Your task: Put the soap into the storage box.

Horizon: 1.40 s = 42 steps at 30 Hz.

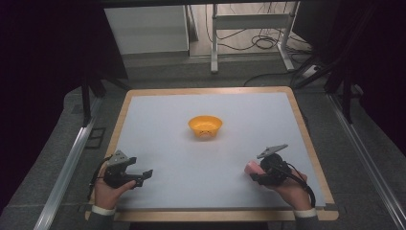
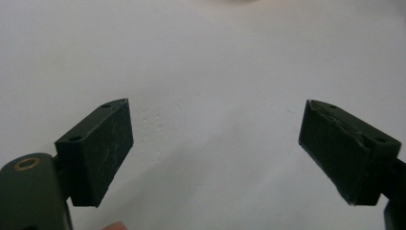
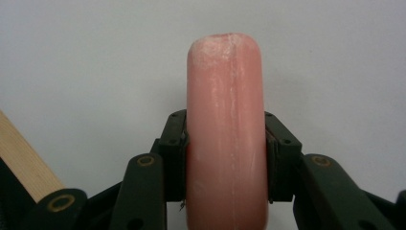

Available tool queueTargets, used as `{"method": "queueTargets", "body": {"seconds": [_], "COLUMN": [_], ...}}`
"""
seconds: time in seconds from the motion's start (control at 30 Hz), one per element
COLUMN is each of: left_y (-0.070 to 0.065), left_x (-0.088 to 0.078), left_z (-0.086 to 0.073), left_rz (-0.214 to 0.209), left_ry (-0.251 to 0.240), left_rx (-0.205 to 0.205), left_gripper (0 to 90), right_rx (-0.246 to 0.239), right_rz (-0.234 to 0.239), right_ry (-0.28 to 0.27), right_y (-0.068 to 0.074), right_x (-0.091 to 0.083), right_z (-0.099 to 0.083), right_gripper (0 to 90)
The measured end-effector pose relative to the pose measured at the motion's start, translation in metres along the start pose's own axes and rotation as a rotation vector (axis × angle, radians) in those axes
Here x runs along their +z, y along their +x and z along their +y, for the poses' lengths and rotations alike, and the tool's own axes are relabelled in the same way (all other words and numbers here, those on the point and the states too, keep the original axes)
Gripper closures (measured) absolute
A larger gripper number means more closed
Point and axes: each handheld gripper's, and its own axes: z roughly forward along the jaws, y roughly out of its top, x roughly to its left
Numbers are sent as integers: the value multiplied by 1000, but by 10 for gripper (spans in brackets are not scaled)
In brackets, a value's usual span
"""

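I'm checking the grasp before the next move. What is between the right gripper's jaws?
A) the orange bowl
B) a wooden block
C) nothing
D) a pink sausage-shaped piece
D: in the right gripper view the right gripper has both pads pressed on the sides of the pink sausage-shaped piece; the orange bowl sits apart at mid-table.

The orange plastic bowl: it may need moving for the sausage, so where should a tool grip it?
Grip the orange plastic bowl by its thin rim, coming from above at the near side, one jaw inside the wall: it stands upright, open-topped, too wide to span.
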Motion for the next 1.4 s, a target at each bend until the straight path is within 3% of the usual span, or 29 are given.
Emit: {"method": "queueTargets", "body": {"seconds": [0.53,0.83,1.4], "left_y": [2,3,3], "left_x": [-3,-6,-5], "left_z": [1,1,0], "left_rz": [-19,-27,-26], "left_ry": [-12,-23,-7], "left_rx": [-9,-15,-2], "left_gripper": [120,121,125], "right_rx": [-7,-26,-48], "right_rz": [-4,-16,-22], "right_ry": [-54,-69,-103], "right_y": [-2,-8,-19], "right_x": [-11,-24,-9], "right_z": [7,32,75], "right_gripper": [596,596,596]}}
